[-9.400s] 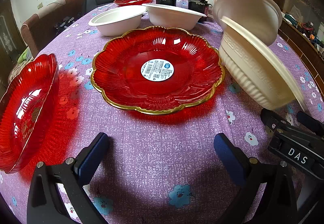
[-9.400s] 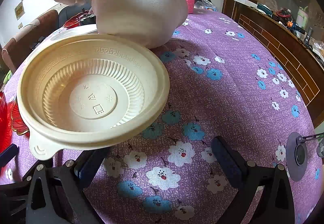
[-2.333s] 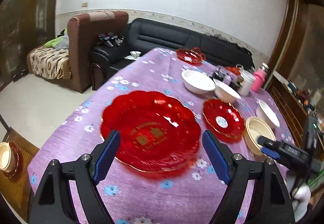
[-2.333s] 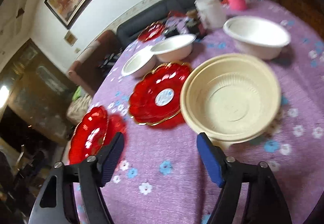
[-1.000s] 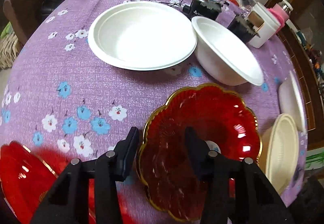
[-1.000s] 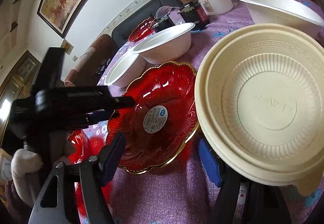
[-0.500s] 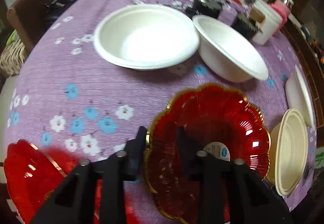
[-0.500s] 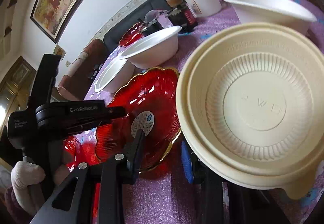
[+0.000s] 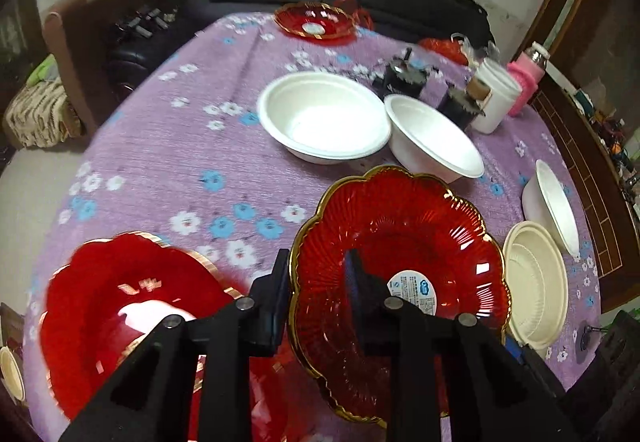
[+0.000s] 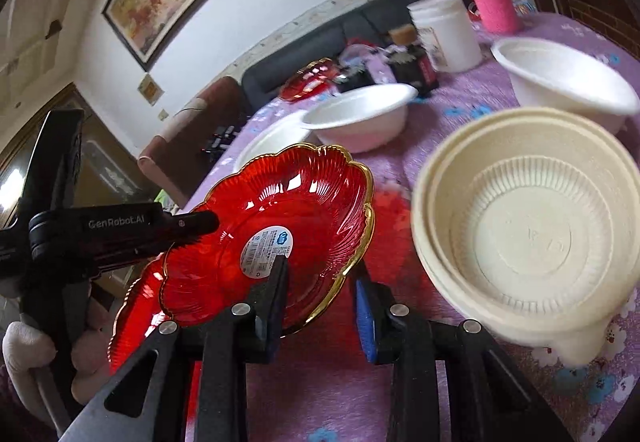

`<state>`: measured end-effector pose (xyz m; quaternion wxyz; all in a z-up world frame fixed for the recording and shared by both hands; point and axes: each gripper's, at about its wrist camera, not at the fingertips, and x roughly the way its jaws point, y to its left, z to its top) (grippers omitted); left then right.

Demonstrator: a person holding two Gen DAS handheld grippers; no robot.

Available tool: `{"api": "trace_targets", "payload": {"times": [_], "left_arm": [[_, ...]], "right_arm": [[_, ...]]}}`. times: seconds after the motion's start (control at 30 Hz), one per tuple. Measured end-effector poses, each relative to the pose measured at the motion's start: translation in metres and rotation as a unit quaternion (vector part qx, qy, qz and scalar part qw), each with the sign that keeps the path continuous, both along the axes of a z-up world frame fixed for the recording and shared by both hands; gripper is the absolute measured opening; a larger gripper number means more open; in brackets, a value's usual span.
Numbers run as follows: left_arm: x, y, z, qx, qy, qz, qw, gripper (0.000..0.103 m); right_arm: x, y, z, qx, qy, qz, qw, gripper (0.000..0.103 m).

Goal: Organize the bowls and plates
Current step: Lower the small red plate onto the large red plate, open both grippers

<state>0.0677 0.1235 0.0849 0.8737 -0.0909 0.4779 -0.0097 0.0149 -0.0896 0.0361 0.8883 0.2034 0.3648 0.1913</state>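
A red scalloped plate [image 9: 400, 234] with a gold rim and a round label hangs tilted above the purple flowered tablecloth [image 9: 180, 162]. My left gripper [image 9: 318, 266] is shut on its left rim, one finger inside the plate and one outside. In the right wrist view the same plate [image 10: 280, 202] has its near rim between the narrowed fingers of my right gripper [image 10: 318, 278], which looks shut on it. A larger red plate [image 9: 128, 302] lies below to the left. A cream ribbed bowl [image 10: 528, 234] sits just right of the right gripper, outside its jaws.
Three white bowls [image 9: 324, 118] [image 9: 432, 138] [image 9: 552, 206] stand behind and to the right. A small red plate [image 9: 314, 22] sits at the far edge. A white jar [image 9: 496, 98], a pink bottle [image 9: 524, 82] and dark gadgets crowd the back right. A gloved hand [image 10: 24, 354] holds the left gripper.
Both grippers narrowed onto the labelled red plate's rim. The left one then rose and pulled back, tipping the plate off the cloth. The cream bowl slid away to the right in the right wrist view.
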Motion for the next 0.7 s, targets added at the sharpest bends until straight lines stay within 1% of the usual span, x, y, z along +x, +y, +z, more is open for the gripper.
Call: {"api": "trace_targets", "payload": {"times": [0.07,0.17,0.3,0.4,0.53,0.7], "left_arm": [[-0.006,0.010,0.004,-0.001,-0.008,0.012,0.9999,0.026],[-0.024,0.034,0.012,-0.015,-0.018,0.033,0.9992,0.026],[-0.049,0.066,0.017,-0.026,-0.026,0.061,0.9974,0.026],[-0.070,0.091,0.016,-0.015,-0.034,0.084,0.9958,0.026],[-0.091,0.120,0.010,-0.012,-0.036,0.113,0.9929,0.026],[-0.107,0.153,-0.012,-0.034,-0.021,0.143,0.9889,0.026]], "right_arm": [[-0.005,0.007,0.008,-0.002,-0.013,0.010,1.000,0.034],[-0.014,0.026,0.025,-0.015,-0.039,0.038,0.998,0.034],[-0.023,0.053,0.039,-0.022,-0.046,0.067,0.996,0.034],[-0.030,0.078,0.045,-0.036,-0.052,0.091,0.994,0.034],[-0.037,0.113,0.046,-0.062,-0.052,0.127,0.989,0.034],[-0.037,0.150,0.028,-0.089,-0.024,0.167,0.982,0.034]]}}
